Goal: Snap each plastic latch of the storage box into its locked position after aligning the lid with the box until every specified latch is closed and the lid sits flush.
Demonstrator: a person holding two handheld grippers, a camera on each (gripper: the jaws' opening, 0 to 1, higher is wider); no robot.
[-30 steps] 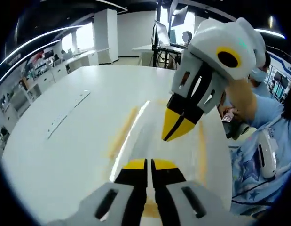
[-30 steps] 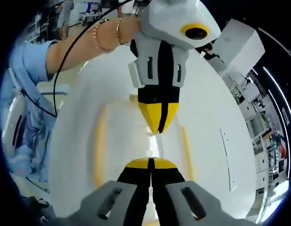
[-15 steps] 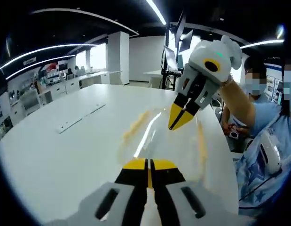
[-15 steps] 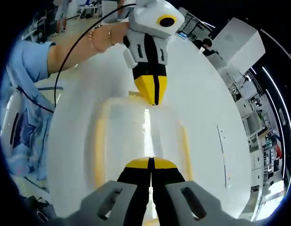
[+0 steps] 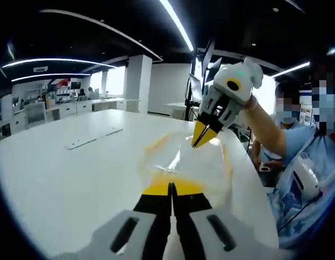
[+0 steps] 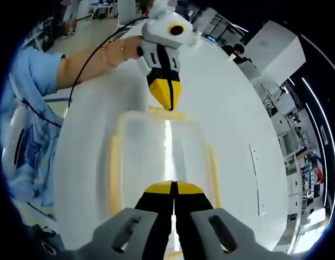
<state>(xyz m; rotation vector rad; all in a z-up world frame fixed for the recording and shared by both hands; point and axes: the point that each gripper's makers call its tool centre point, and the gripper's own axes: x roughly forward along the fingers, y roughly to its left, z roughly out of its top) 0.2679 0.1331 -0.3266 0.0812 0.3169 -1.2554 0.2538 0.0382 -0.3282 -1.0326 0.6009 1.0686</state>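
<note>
Right gripper view: clear storage box with its lid on sits on the white table, straight ahead of the right gripper, whose jaws are pressed together with nothing between them. Their yellow tips overlap the box's near edge; near latch hidden behind them. Yellow side latches run along both long sides; whether they are snapped down is too blurry to tell. At the far end the left gripper points down, jaws closed, tips at the far yellow latch; contact unclear.

Left gripper view: left gripper jaws together, empty. The box just past the tips is a hazy, see-through blur, with only yellow streaks legible. Right gripper hangs over its far end, jaws closed. A person's forearm runs off right.
</note>
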